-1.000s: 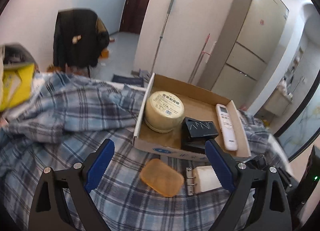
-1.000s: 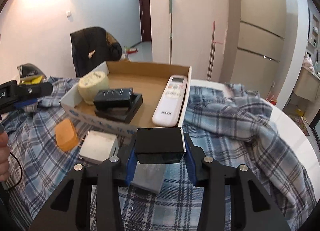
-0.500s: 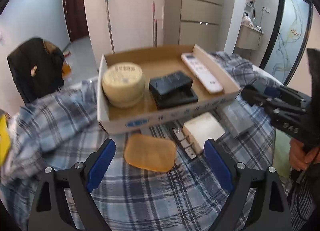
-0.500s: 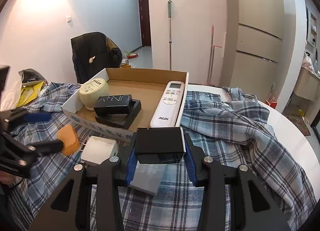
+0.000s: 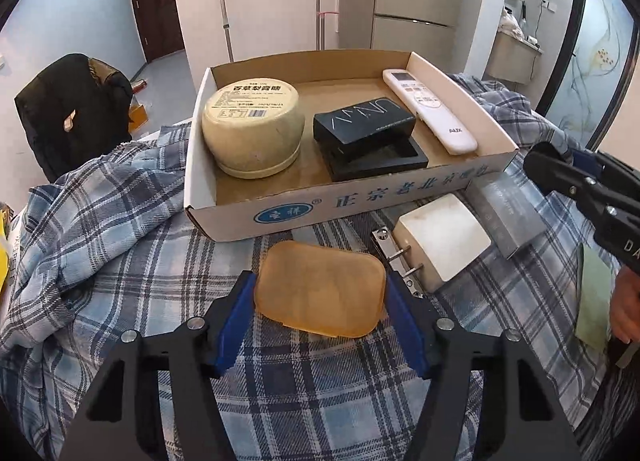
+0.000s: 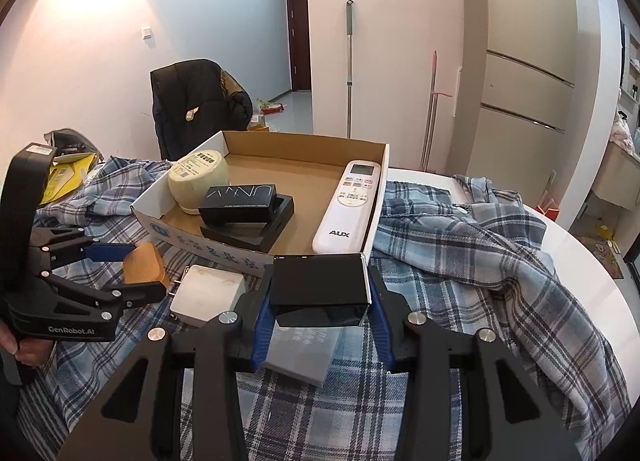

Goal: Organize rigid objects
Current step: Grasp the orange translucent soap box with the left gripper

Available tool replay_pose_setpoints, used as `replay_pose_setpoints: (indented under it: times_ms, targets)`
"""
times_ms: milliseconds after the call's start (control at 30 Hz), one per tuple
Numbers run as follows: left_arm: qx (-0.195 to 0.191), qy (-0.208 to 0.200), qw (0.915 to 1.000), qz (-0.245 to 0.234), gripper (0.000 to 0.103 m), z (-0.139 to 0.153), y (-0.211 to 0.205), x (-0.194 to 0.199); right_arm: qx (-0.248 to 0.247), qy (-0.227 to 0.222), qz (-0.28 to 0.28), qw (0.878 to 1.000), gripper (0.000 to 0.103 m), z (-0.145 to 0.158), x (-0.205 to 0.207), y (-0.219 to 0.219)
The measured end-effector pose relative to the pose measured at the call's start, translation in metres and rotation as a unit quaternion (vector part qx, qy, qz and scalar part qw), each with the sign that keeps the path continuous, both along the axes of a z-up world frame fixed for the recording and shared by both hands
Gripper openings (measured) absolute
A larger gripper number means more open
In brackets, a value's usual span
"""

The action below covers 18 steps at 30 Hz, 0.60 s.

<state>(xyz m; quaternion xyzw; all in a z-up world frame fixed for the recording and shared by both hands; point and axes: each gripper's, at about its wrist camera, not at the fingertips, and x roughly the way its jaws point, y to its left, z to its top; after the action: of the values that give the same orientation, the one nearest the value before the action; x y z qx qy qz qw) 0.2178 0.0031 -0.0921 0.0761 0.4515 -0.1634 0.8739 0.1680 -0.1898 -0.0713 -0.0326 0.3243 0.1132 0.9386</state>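
Plaid cloth (image 5: 120, 229) over a round table, cardboard box (image 5: 360, 197) at centre. Left gripper (image 5: 320, 293) clamped on the orange soap bar (image 5: 320, 293), just in front of the box's near wall, long axis across the jaws. Right gripper (image 6: 319, 301) clenched on a black box (image 6: 319, 284), held above a grey case (image 6: 302, 353), close by the box's near corner. Both loads a short lift and push forward from the box; white adapter (image 5: 442, 235) between them.

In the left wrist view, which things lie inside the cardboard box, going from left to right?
Round cream tin → black box, resting on its open black tray → white remote control, along the right wall of the cardboard box.
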Motion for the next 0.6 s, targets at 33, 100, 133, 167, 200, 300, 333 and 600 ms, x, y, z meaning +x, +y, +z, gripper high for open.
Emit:
replay_pose_setpoints:
  times_ms: [33, 100, 133, 167, 200, 300, 333, 600]
  targets:
    - [-0.001, -0.001, 1.0000, 0.001, 0.066, 0.000, -0.001, 0.000, 0.001, 0.001, 0.000, 1.000, 0.040, 0.000, 0.000, -0.001]
    - [-0.004, -0.002, 1.0000, 0.006, 0.066, 0.000, -0.002, 0.000, 0.002, 0.001, -0.002, 1.000, 0.040, 0.000, 0.001, -0.001]
    - [-0.006, 0.000, 1.0000, 0.006, 0.066, 0.000, -0.002, 0.000, 0.002, 0.001, -0.003, 1.000, 0.040, 0.000, 0.000, -0.002]
    - [-0.011, 0.004, 0.9999, 0.003, 0.066, 0.001, -0.003, 0.000, 0.003, 0.001, -0.003, 1.000, 0.040, 0.000, 0.001, -0.002]
    - [-0.014, 0.008, 0.9999, 0.001, 0.066, 0.002, -0.004, 0.000, 0.003, 0.001, -0.004, 1.000, 0.040, 0.000, 0.001, -0.002]
    - [-0.024, 0.001, 0.9997, 0.003, 0.066, 0.009, -0.004, -0.004, 0.004, 0.002, -0.006, 1.000, 0.040, 0.001, 0.001, -0.004]
    - [-0.029, -0.003, 0.9996, 0.004, 0.066, 0.012, -0.004, -0.004, 0.005, 0.002, -0.007, 1.000, 0.040, 0.001, 0.001, -0.004]
    - [-0.047, -0.036, 0.9970, 0.050, 0.066, 0.033, 0.008, -0.006, 0.005, -0.004, -0.011, 1.000, 0.040, 0.003, 0.000, -0.005]
